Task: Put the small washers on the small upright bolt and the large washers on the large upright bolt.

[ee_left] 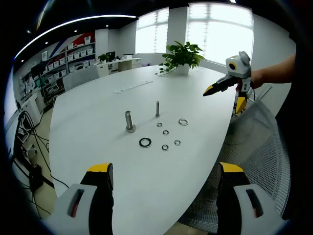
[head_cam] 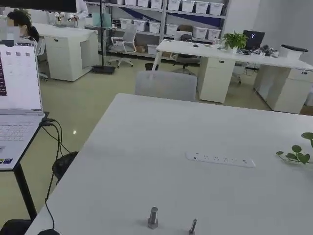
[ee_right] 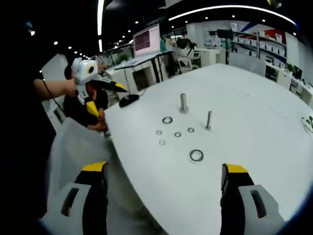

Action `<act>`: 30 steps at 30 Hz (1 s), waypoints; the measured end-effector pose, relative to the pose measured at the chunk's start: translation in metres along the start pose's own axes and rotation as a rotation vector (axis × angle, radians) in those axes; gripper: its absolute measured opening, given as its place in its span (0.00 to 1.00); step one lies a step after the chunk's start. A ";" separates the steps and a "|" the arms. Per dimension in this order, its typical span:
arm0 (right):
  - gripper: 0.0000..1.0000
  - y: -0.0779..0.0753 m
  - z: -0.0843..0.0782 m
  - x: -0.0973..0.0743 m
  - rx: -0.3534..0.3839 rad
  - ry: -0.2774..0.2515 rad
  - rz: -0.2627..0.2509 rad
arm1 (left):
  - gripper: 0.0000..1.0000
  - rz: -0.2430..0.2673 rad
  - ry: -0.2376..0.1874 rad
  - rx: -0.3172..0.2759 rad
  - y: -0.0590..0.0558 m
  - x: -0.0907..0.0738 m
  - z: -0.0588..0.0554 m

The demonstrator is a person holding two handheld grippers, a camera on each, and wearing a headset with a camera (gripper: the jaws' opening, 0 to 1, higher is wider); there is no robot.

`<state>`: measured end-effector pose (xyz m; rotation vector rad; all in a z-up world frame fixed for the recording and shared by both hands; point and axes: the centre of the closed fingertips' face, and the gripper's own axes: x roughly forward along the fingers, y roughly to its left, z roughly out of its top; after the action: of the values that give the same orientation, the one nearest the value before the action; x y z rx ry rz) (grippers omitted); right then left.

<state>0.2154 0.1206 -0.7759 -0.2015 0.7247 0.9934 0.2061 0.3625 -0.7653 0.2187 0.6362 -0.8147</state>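
Head view looks over the white surface (head_cam: 146,147). On it the large bolt (head_cam: 153,217) stands upright on its wider end with its long axis vertical. The small bolt (head_cam: 193,226) also points straight up, just to the right of the large one. Left gripper view shows two large washers (ee_left: 145,142) and four small washers (ee_left: 166,132) lying flat and loose, nearer than the bolts. The left hand-held gripper (ee_left: 165,169) and the right hand-held gripper (ee_right: 165,167) are both spread wide and empty. They are held off the near edge, well apart from the washers.
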 end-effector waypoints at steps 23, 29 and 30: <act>0.96 0.001 -0.006 -0.007 -0.004 0.004 -0.019 | 0.86 -0.007 -0.009 -0.008 -0.008 0.003 0.006; 0.90 -0.001 -0.007 -0.008 -0.016 0.031 -0.019 | 0.87 -0.012 0.012 -0.001 -0.008 0.005 0.003; 0.90 -0.002 -0.006 -0.009 -0.017 0.032 -0.019 | 0.87 -0.010 0.011 -0.001 -0.008 0.005 0.003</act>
<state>0.2110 0.1107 -0.7754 -0.2390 0.7425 0.9802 0.2045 0.3527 -0.7656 0.2195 0.6480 -0.8233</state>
